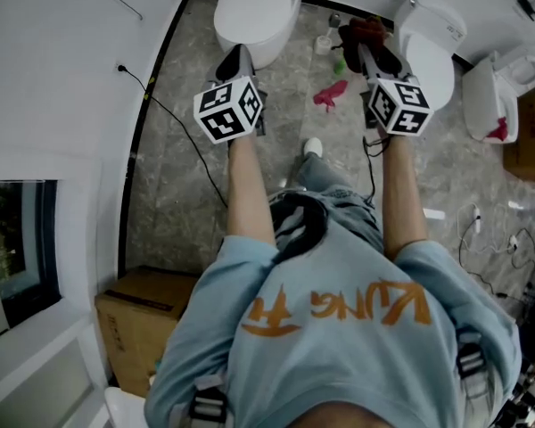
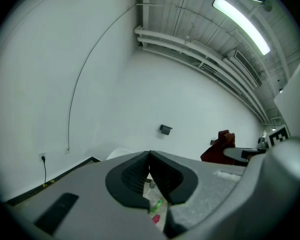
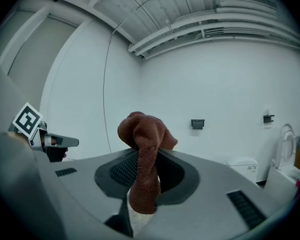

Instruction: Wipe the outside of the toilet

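Observation:
Two white toilets stand against the far wall, one (image 1: 254, 12) just ahead of my left gripper (image 1: 236, 58) and one (image 1: 430, 47) beside my right gripper (image 1: 370, 50). The right gripper is shut on a dark red cloth (image 1: 362, 32); in the right gripper view the cloth (image 3: 142, 149) bulges above the jaws and hangs down between them. In the left gripper view, my left gripper (image 2: 149, 157) has its pads pressed together at the tips, with nothing in them. Both grippers are held in the air, pointing at the wall, clear of the toilets.
On the grey floor between the toilets lie a pink object (image 1: 330, 94), a green bottle (image 1: 339, 63) and a small container (image 1: 325, 41). A third toilet (image 1: 504, 92) stands at the right. A cardboard box (image 1: 138, 324) sits near left. A black cable (image 1: 174, 127) trails from the left wall.

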Demonstrator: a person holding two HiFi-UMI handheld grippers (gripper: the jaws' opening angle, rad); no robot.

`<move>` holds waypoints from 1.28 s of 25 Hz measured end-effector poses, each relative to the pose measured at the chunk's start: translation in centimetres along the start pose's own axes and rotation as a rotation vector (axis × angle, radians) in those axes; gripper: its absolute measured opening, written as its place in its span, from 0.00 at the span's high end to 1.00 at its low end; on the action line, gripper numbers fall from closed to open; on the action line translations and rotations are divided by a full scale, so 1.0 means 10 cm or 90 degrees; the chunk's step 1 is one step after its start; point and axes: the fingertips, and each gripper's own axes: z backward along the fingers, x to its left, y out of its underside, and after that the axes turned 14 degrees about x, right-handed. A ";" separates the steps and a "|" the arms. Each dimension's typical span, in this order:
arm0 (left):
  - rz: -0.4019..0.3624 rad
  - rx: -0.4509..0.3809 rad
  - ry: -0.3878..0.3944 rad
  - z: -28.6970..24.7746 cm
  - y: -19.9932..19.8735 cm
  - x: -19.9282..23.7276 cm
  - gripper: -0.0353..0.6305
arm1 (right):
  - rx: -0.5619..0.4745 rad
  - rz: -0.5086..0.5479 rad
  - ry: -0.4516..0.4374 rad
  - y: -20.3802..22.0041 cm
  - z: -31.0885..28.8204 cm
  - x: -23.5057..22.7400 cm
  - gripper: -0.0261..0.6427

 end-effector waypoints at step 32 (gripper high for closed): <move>-0.076 0.182 0.060 -4.14 -0.37 -0.49 0.94 | 0.097 -0.156 -0.023 -0.01 -3.62 -2.58 0.83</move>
